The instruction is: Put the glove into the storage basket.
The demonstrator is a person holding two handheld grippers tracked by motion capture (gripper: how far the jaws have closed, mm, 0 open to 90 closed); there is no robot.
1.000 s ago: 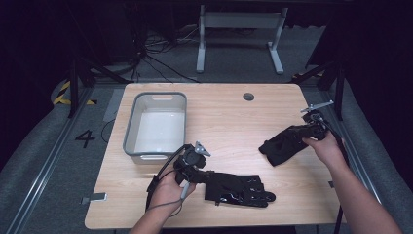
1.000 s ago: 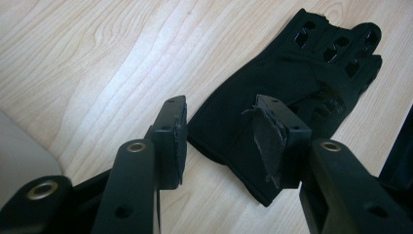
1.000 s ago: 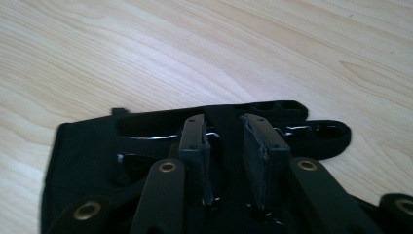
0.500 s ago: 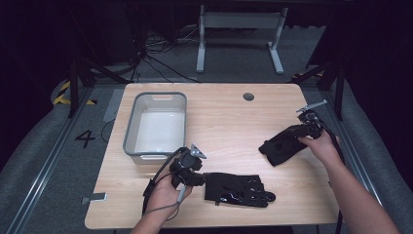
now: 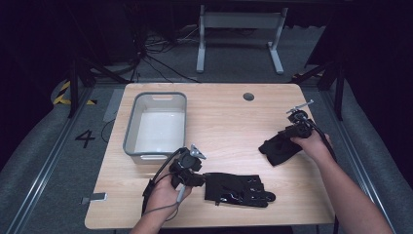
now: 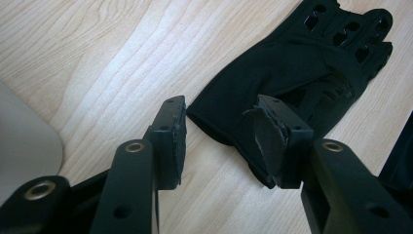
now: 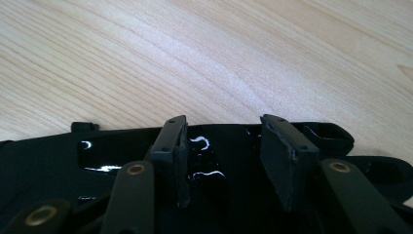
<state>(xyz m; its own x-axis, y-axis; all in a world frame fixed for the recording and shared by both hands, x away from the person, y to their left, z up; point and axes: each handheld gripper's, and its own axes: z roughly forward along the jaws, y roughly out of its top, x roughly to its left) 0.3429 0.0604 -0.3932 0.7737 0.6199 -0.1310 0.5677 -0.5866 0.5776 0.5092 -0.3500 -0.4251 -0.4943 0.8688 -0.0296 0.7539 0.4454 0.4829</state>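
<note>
Left gripper has neared the matte black glove's cuff, fingers apart.

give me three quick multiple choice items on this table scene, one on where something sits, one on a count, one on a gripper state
1. Where does the grey bin sit on the table?
A. left part
B. right edge
C. near right corner

2. How many black gloves lie on the table?
A. one
B. two
C. four

3. How do the left gripper's jaws stand?
A. shut on the bin
B. shut on nothing
C. open at a glove's cuff

Answers: 1 A, the high view shows the bin left of centre. 2 B, one glove by the left gripper, another glove under the right gripper. 3 C, a clear gap shows between the jaws.
</note>
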